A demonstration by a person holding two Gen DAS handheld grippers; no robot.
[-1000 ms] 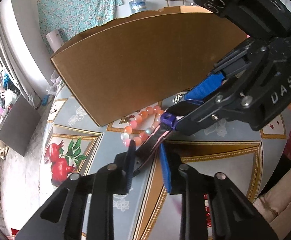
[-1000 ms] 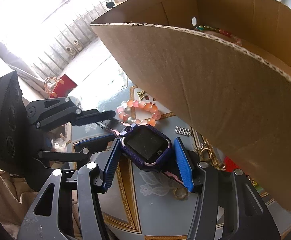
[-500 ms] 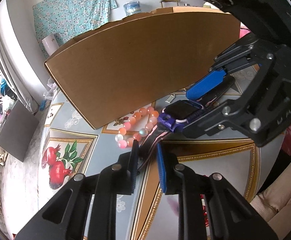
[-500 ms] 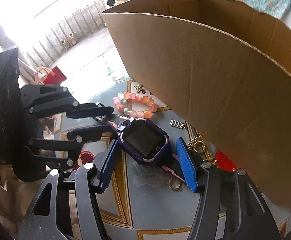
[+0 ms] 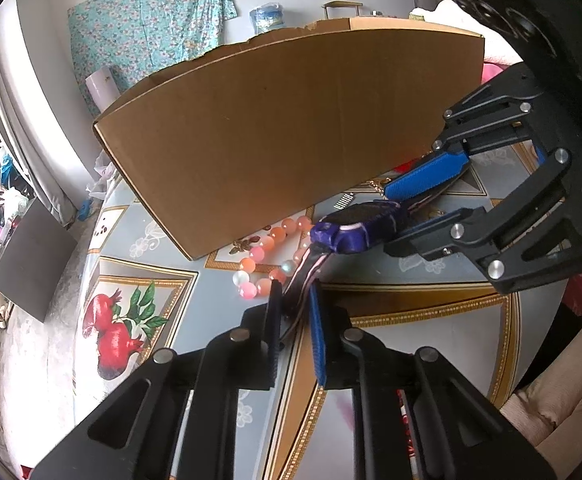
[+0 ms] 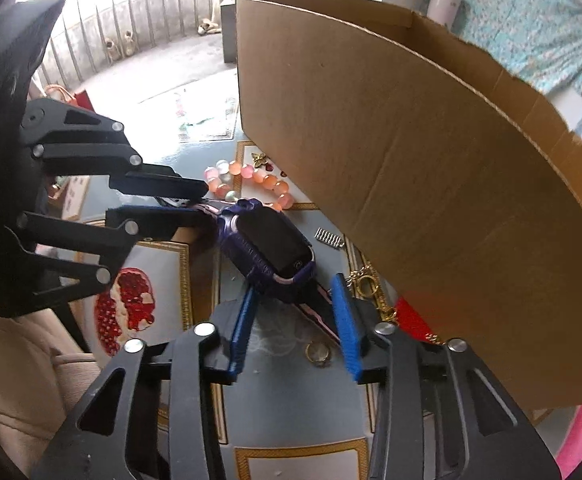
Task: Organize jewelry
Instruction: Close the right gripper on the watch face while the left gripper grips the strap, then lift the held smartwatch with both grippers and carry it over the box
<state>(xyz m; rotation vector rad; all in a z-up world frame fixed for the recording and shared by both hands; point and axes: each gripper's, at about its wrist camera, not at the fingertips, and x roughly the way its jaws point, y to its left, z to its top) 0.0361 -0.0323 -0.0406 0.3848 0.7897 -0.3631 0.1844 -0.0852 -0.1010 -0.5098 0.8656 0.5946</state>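
Beside box [image 5: 291, 128] wall on table [image 5: 431, 336], watch [image 6: 269, 250] sits; left gripper [image 5: 293, 312] clamps strap, right gripper [image 6: 295, 316] closing round other strap, not pinched yet. Next: lift w/ both into box.

Your left wrist view looks steeply down along its fingers, close over the table [image 5: 159, 240], facing the box [image 5: 291, 132]. Your right wrist view does likewise from the opposite side. Both share the watch [image 5: 361, 226] [image 6: 271, 252], beads [image 5: 269, 258] and box wall.
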